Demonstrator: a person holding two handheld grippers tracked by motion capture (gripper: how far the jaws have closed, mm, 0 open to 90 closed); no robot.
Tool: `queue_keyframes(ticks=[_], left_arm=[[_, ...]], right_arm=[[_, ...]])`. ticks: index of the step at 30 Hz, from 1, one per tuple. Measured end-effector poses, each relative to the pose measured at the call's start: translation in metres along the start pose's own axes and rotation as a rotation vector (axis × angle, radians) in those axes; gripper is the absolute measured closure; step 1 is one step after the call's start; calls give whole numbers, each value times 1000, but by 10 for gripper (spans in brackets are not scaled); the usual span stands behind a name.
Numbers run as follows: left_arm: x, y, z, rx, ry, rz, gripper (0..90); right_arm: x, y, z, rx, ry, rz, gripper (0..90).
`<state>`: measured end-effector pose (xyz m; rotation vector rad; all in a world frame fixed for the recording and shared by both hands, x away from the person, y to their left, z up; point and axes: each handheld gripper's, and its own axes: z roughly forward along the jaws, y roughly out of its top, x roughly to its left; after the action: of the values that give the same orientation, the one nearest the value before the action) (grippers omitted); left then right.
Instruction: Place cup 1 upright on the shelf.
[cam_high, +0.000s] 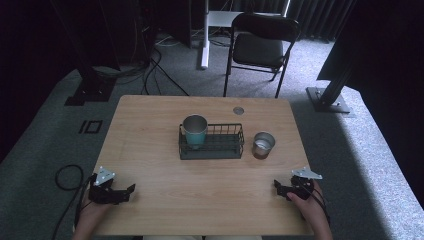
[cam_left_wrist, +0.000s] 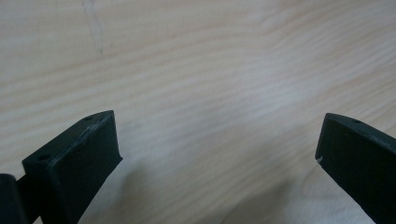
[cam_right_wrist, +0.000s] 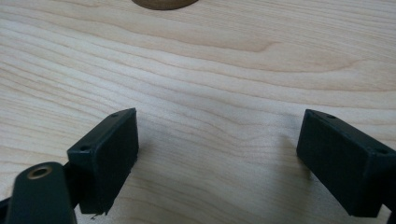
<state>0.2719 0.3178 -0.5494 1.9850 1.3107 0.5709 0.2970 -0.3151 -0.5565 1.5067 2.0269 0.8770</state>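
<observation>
Where rack (cam_high: 212, 148) stands, teal cup (cam_high: 195, 131) inside

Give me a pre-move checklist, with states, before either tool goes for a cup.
1. Left tool open, nothing held: ok.
2. Right tool open, nothing held: ok.
3. Teal metal cup upright in the black wire basket, left end: ok.
4. Small silver metal cup upright on the wooden table, right of the basket: ok.
5. Bare table between right tool and silver cup: ok.
6. Silver cup touching the basket: cannot tell.
</observation>
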Motion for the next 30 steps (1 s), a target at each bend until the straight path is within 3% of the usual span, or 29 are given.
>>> queue_keyframes(ticks=[7, 9, 12, 22, 30], left_arm=[[-3, -3, 0, 29, 31, -10, 4], [-4, -3, 1, 35, 23, -21, 4], [-6, -3, 4, 74, 28, -17, 4], [-8, 2, 10, 81, 81, -56, 4], [-8, 2, 10, 79, 82, -59, 4]], right_arm=[[0, 0, 0, 0, 0, 0, 125], [0, 0, 0, 0, 0, 0, 125], [0, 0, 0, 0, 0, 0, 125], [0, 0, 0, 0, 0, 0, 125], [0, 0, 0, 0, 0, 0, 125]])
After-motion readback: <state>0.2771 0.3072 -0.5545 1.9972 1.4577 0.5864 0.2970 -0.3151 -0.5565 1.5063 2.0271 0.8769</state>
